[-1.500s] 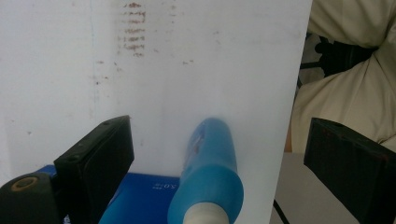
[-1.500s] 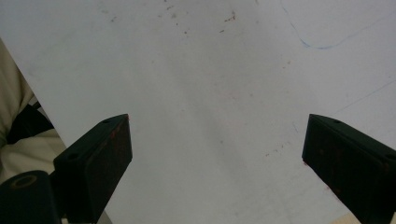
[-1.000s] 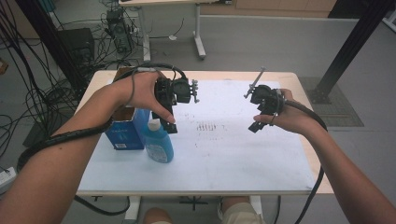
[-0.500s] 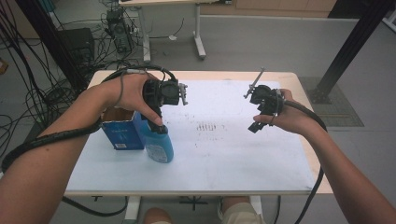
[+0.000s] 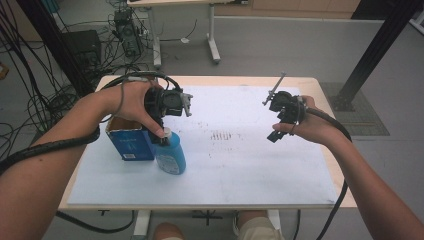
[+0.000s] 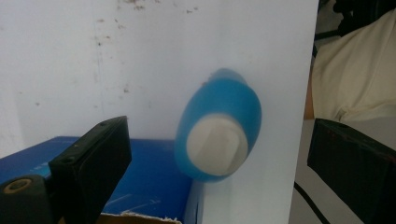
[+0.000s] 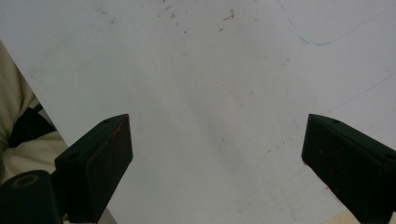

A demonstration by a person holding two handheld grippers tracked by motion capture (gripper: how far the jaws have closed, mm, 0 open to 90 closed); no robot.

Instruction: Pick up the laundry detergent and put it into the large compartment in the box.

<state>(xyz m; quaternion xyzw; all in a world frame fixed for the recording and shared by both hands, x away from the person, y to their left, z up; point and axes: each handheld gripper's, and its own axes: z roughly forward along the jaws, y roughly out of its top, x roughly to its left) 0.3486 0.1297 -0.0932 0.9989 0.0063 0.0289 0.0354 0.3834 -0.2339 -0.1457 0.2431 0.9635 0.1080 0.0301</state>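
Beside a cardboard box (image 5: pixel 129 142), a smooth oval blue bottle (image 5: pixel 170 155); both grippers' jaws wide.

A blue bottle (image 5: pixel 171 156) with a white cap (image 6: pixel 217 145) is standing up on the left side of the white table (image 5: pixel 240 160). It is sitting right beside a dark blue box (image 5: pixel 129 143), and the two look like they are touching. The box is sitting just to the left of the bottle, and its top is showing brown card and looking open.
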